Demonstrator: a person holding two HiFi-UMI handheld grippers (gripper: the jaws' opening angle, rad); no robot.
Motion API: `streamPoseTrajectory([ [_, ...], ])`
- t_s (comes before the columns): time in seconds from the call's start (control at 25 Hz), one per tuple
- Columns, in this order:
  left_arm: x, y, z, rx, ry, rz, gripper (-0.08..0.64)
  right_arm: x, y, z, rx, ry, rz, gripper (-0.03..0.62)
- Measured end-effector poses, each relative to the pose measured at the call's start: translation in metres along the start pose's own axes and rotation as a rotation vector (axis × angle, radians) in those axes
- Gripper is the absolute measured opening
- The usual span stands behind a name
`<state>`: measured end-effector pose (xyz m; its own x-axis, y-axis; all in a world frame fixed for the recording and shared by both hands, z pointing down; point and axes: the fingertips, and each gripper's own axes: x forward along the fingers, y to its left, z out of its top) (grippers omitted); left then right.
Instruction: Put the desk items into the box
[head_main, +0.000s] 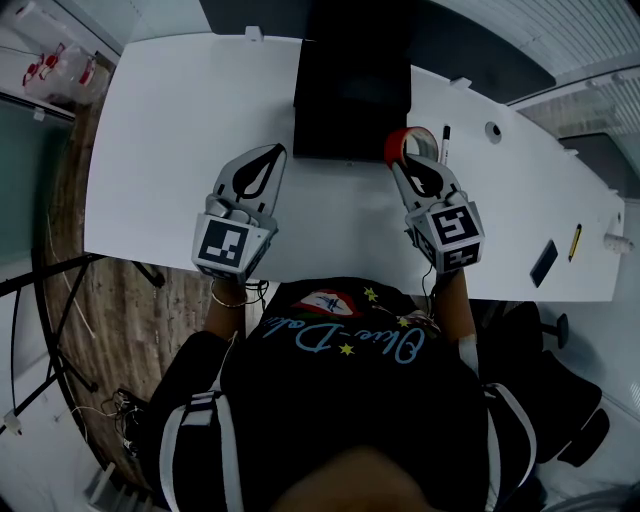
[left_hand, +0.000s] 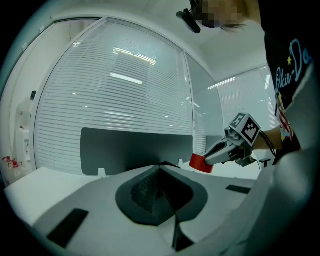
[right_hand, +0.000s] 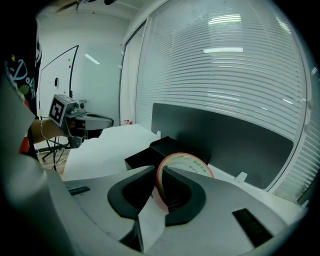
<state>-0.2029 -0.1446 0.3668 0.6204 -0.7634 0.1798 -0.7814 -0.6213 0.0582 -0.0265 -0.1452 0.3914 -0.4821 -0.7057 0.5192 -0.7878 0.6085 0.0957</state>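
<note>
The fingers (right_hand: 192, 199) of the right gripper (right_hand: 159, 174) are clamped on a roll of tape (right_hand: 186, 161), which is held upright on its edge between the dark pads. Its red rim and pale inner face are shown in the right gripper view. In the head view the roll is carried above the white desk (head_main: 160, 150), just beside the near right corner of the black box (head_main: 352, 95); whether roll and box touch cannot be told. The box is set at the far middle of the desk, in front of the dark panel (left_hand: 135, 150).

The fingers (left_hand: 137, 192) of the left gripper (left_hand: 160, 167) are closed together, tip to tip, with nothing between them. This gripper is held over bare desk to the left of the box, near its front left corner but apart from it, and is pointed toward the far edge.

A pen (head_main: 444, 141) is laid on the desk just to the right of the roll, its length running away from the person. Farther right, near the desk's near edge, a flat black thing (head_main: 545, 263) and a thin yellow thing (head_main: 575, 241) are laid side by side, well apart from the box; what they are cannot be made out. A round hole (head_main: 493, 130) is seen in the desk top beyond the pen.
</note>
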Motion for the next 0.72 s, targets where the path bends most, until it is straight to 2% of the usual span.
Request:
streamPoseTrajectory([
  [0.24,-0.003,0.015,-0.004,-0.002,0.005,-0.001,0.0,0.014,0.008,0.003,-0.004,0.014,0.011,0.051],
  [0.44,-0.004,0.025,-0.005,-0.004,0.008,-0.007,0.0,0.021,0.011,0.005,-0.071,0.058,0.023,0.051],
  [0.6,-0.003,0.03,-0.007,-0.005,0.015,-0.018,0.0,0.03,0.016,0.011,-0.007,0.026,0.019,0.051],
  [0.72,-0.001,0.033,-0.009,-0.006,0.022,-0.024,0.0,0.037,0.018,0.011,-0.017,0.042,0.028,0.051],
])
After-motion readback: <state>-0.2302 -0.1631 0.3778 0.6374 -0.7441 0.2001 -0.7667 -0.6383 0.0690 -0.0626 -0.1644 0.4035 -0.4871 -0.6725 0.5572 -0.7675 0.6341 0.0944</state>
